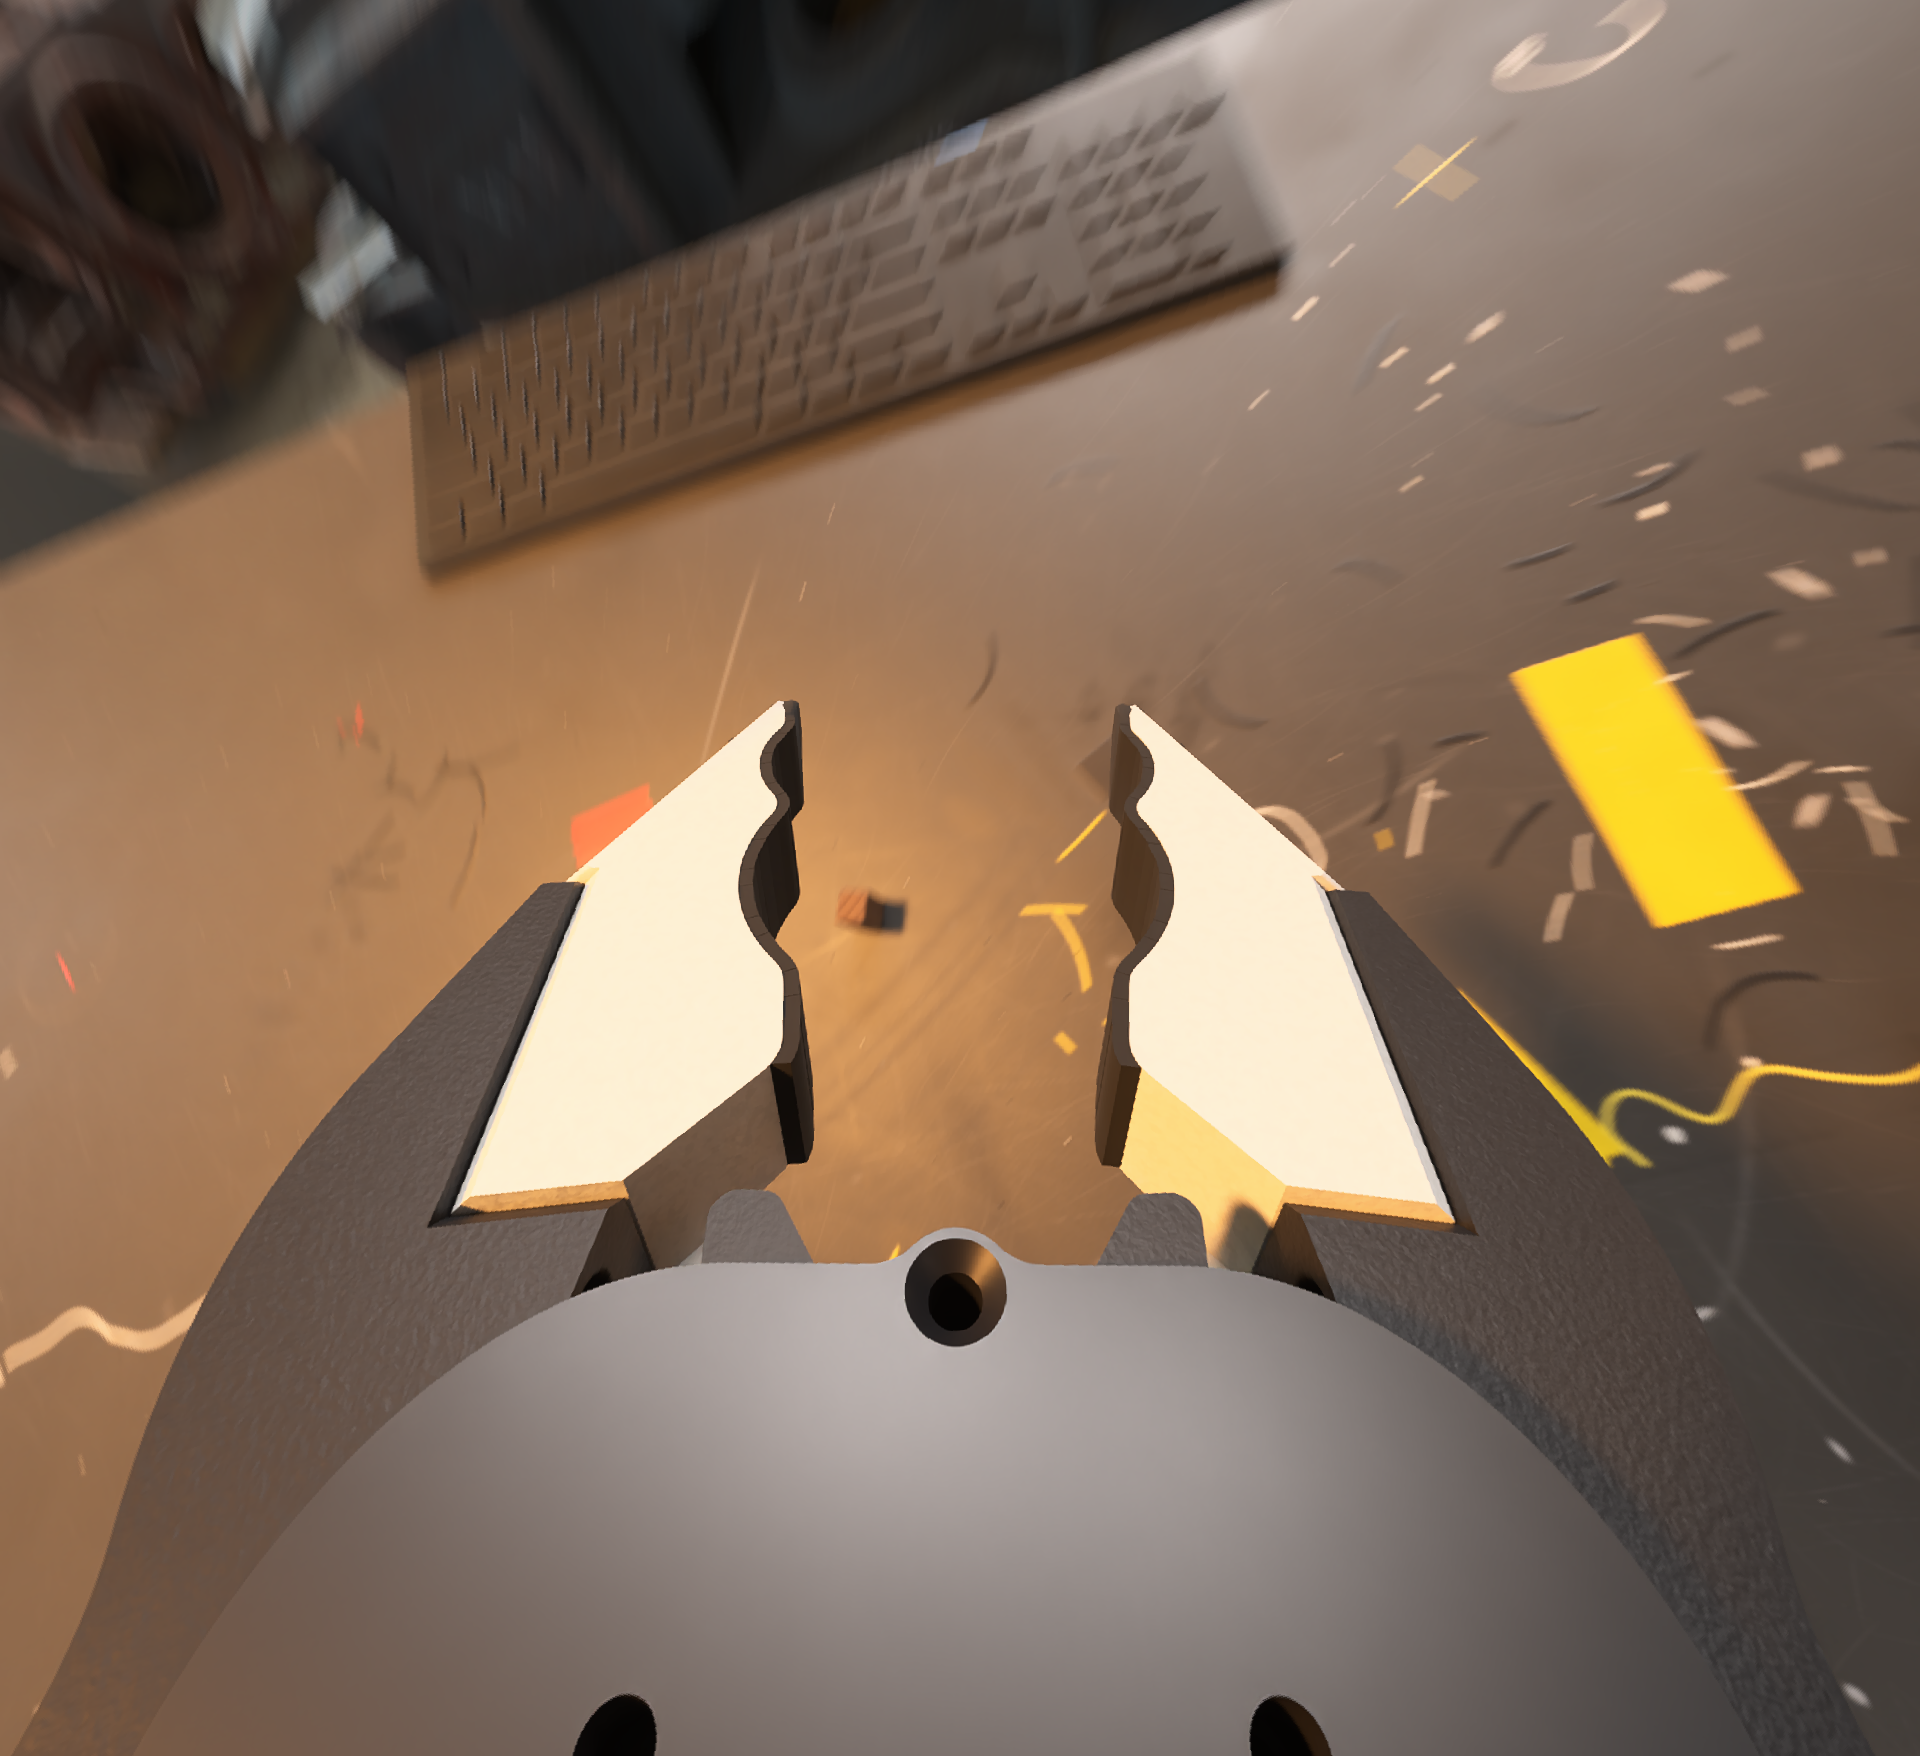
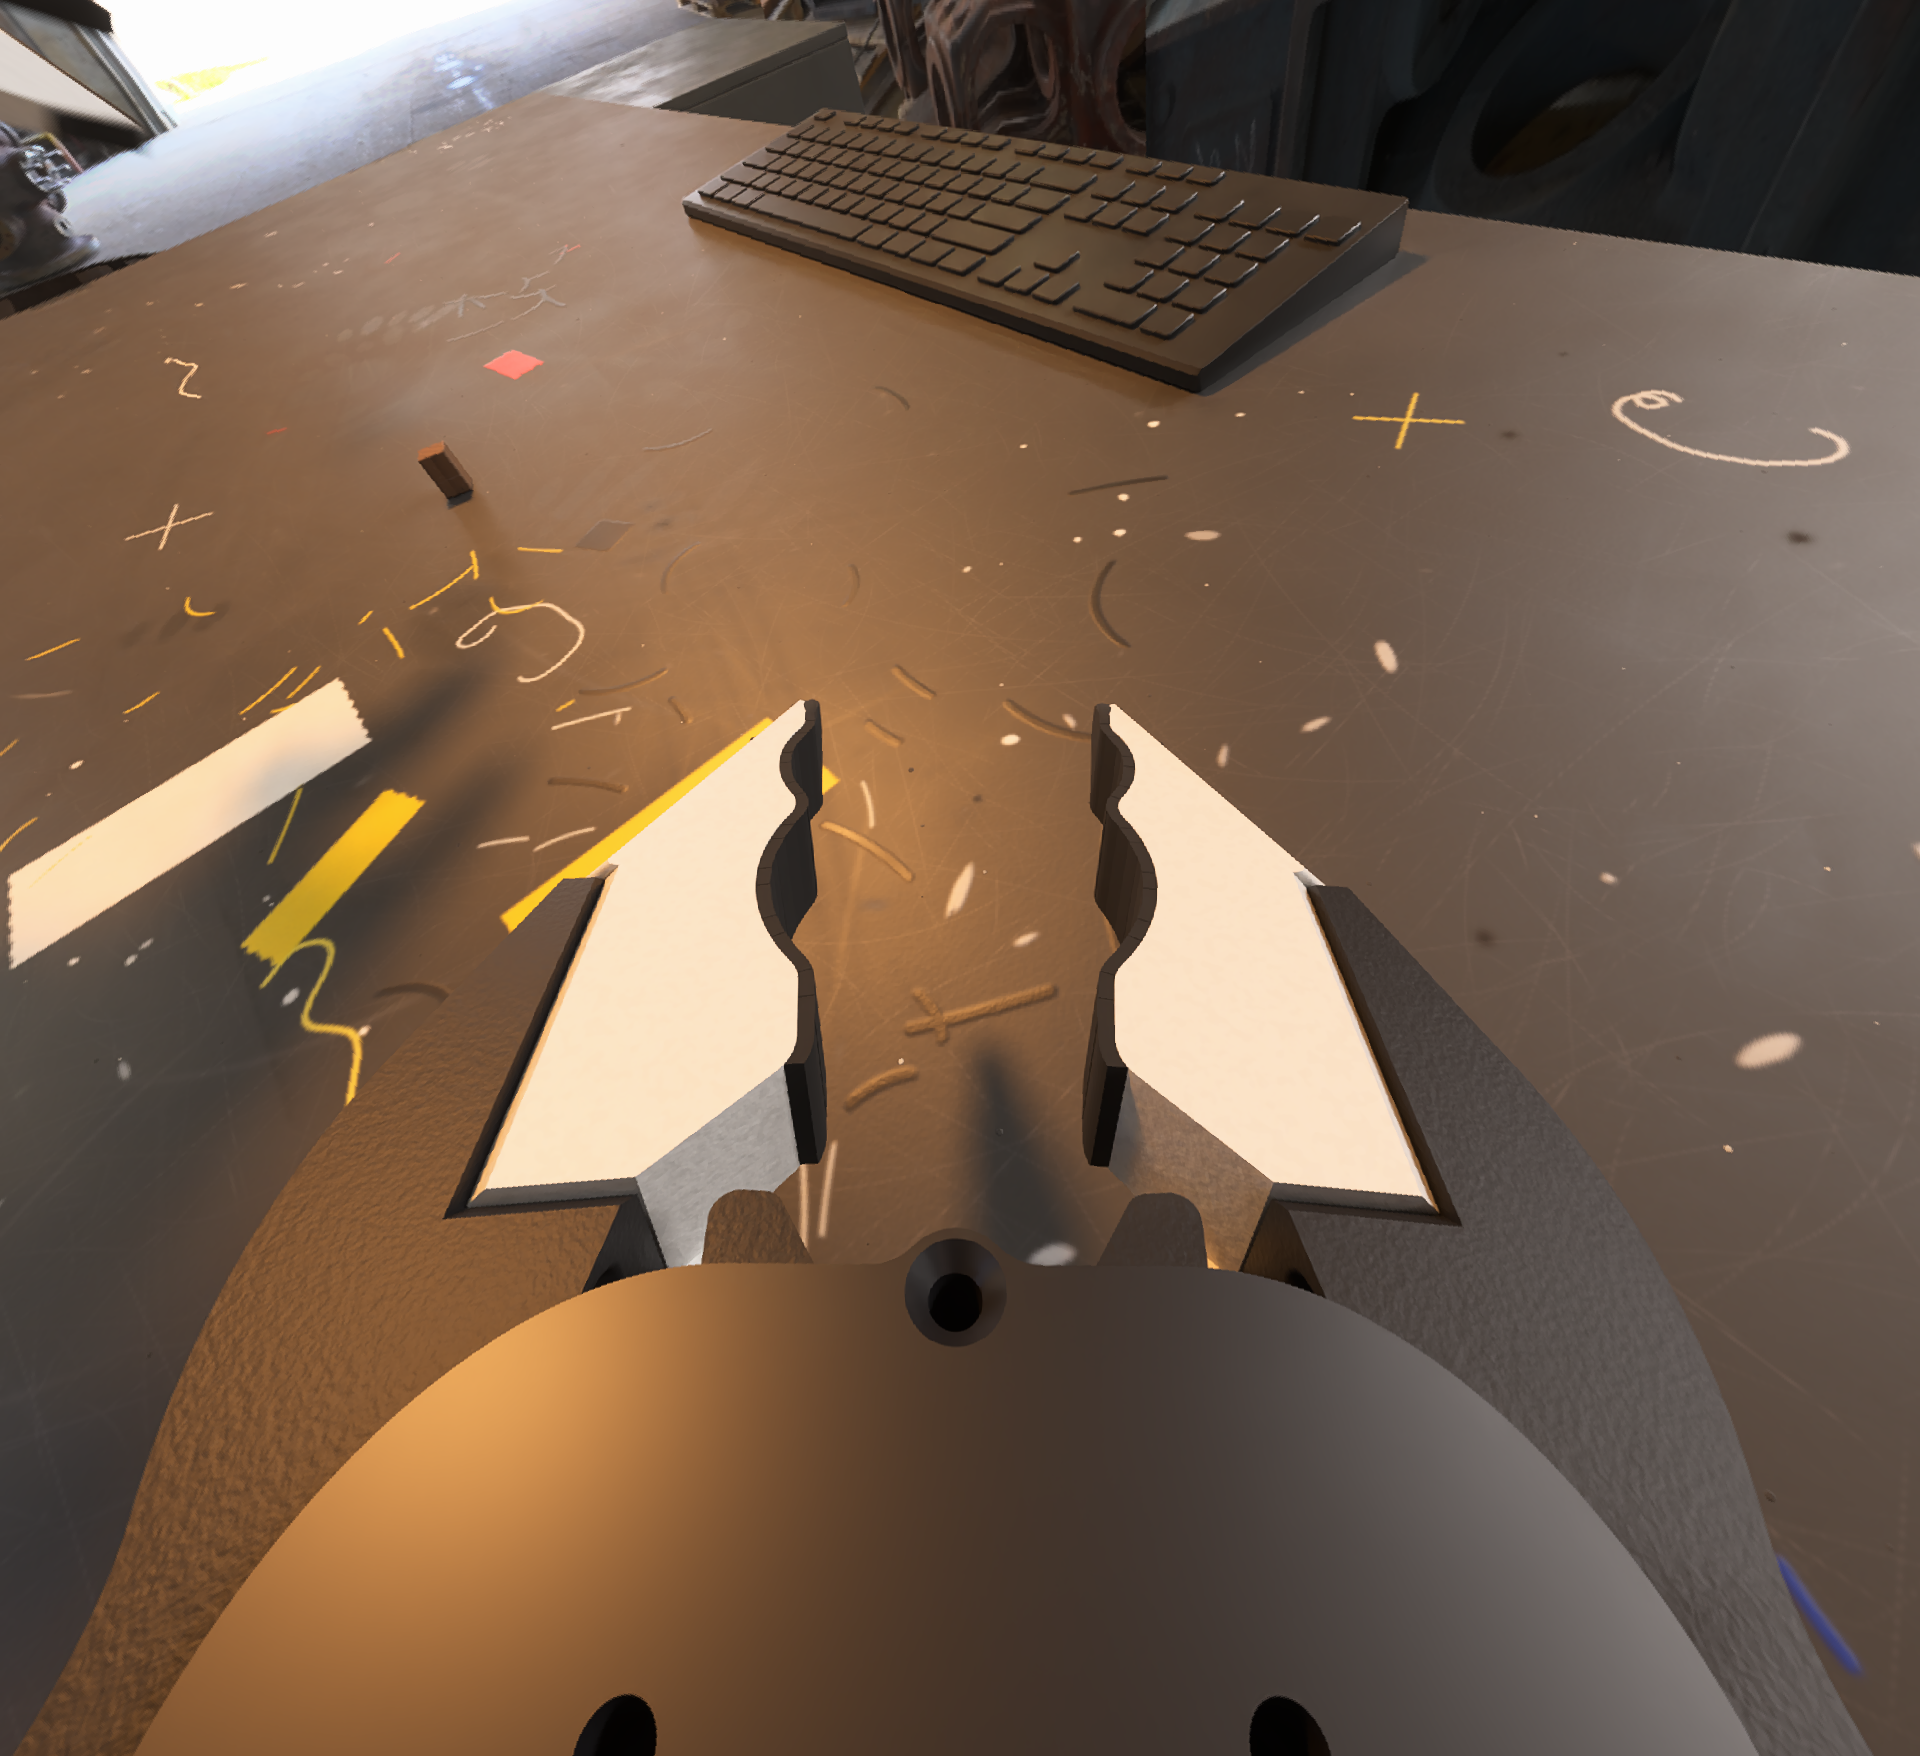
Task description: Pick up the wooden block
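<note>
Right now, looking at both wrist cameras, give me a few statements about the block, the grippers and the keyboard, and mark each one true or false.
1. The left gripper is open with nothing between its fingers. True.
2. The right gripper is shut on the block. False: it is open and empty, and the block sits on the table far ahead to its left.
3. In the left wrist view the block shows in the gap between the fingers, on the table below. True.
4. The block rests on the keyboard. False: it lies on the bare table, well apart from the keyboard.
5. A small red patch lies beyond the block in the right wrist view. True.
</note>
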